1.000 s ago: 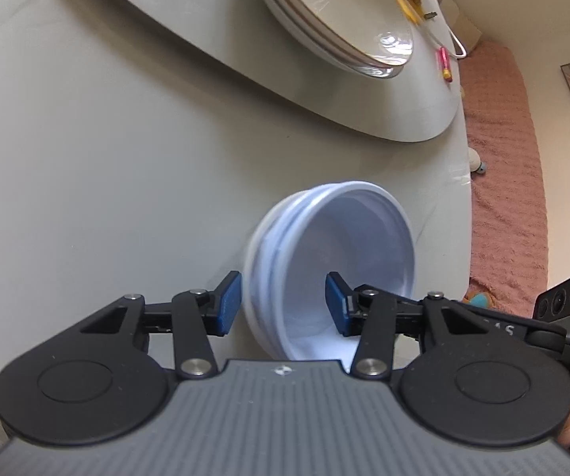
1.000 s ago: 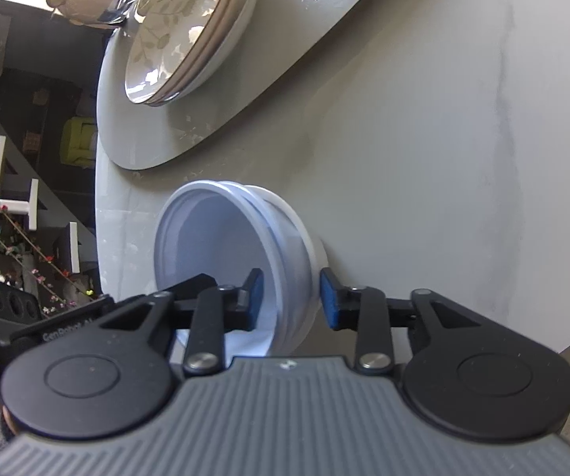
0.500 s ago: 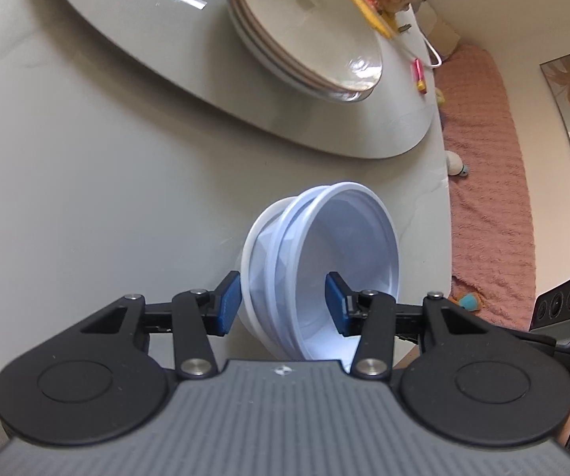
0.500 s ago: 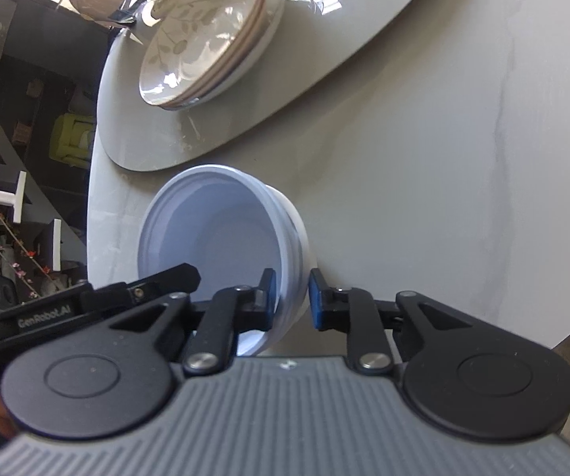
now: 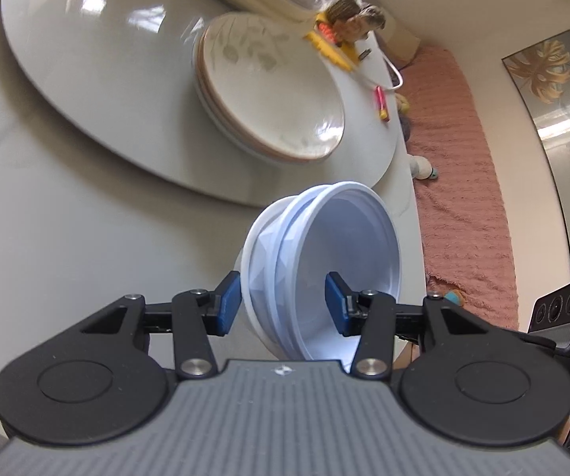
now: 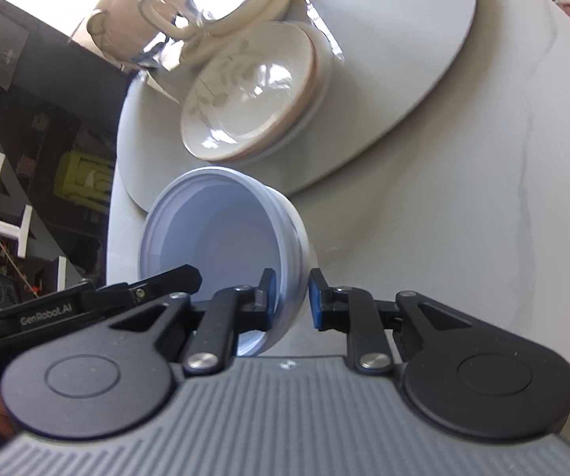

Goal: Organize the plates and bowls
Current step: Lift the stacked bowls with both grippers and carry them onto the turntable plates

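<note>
While both claws straddle opposite sides of the rim, everything depends on a thin plastic edge.

Bowls: a nested stack of white plastic bowls (image 5: pixel 324 261) is tilted on its side between the two claws, apparently lifted off the counter (image 5: pixel 66 238), though contact underneath is hidden.

Left claw: left claw (image 5: pixel 283 303) is about half open, one blue pad outside the wall and one inside the cavity; a gap shows at the inner pad, so it brackets the rim more than it clamps it.

Right claw: right claw (image 6: pixel 292 297) is narrowly parted across the far side of the rim, pads close on either face; I cannot tell whether they truly pinch.

Destination guess: the ceramic plates (image 6: pixel 251 107) are stacked on the turntable (image 6: pixel 424 59) just beyond the bowls.

Slip risk: with a loose left hold, the stack could pivot on the right claw and drop out.

Separation risk: the bowls sit unevenly nested, so the outer one could slide off if only the inner rim is gripped.

Crush risk: harder squeezing could buckle the thin wall.

Collision risk: the glass jug (image 6: pixel 189 4) and plates sit near the path; a swing forward could knock them.

Turntable risk: setting weight at its edge might spin it.
</note>
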Motion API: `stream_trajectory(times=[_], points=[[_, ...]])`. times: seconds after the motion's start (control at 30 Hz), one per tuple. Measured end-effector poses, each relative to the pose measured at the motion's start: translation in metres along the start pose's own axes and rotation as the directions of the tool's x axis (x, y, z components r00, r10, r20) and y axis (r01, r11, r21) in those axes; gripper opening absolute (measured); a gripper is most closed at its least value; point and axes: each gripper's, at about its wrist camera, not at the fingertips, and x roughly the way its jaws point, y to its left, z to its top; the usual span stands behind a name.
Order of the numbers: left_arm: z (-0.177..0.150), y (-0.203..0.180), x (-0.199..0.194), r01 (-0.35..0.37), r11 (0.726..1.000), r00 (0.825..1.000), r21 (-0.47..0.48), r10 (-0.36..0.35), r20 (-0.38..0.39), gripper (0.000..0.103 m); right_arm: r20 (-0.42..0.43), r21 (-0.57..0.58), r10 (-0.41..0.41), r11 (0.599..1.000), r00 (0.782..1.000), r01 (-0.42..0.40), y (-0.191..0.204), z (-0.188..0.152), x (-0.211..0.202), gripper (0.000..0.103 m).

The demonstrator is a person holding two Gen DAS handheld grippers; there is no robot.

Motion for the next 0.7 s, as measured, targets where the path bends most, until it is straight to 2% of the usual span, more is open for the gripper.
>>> stream_trajectory(times=[0.37, 0.57, 0.7], points=[[0.040, 0.002, -0.035, 0.021, 1.000, 0.998, 0.020, -0.022, 0.052, 0.052, 0.059, 0.008, 0.056, 0.998, 0.997, -0.056, 0.032, 0.027, 0.001, 0.020], [0.070, -0.007, -0.034, 0.021, 0.999, 0.996, 0.024, -0.024, 0.088, 0.052, 0.077, -0.026, 0.064, 0.998, 0.995, -0.062, 0.044, 0.063, 0.006, 0.020], [0.092, -0.012, -0.020, 0.012, 1.000, 0.994, 0.026, -0.015, 0.104, 0.052, 0.077, -0.049, 0.060, 0.997, 0.995, -0.056, 0.044, 0.088, 0.012, 0.020]])
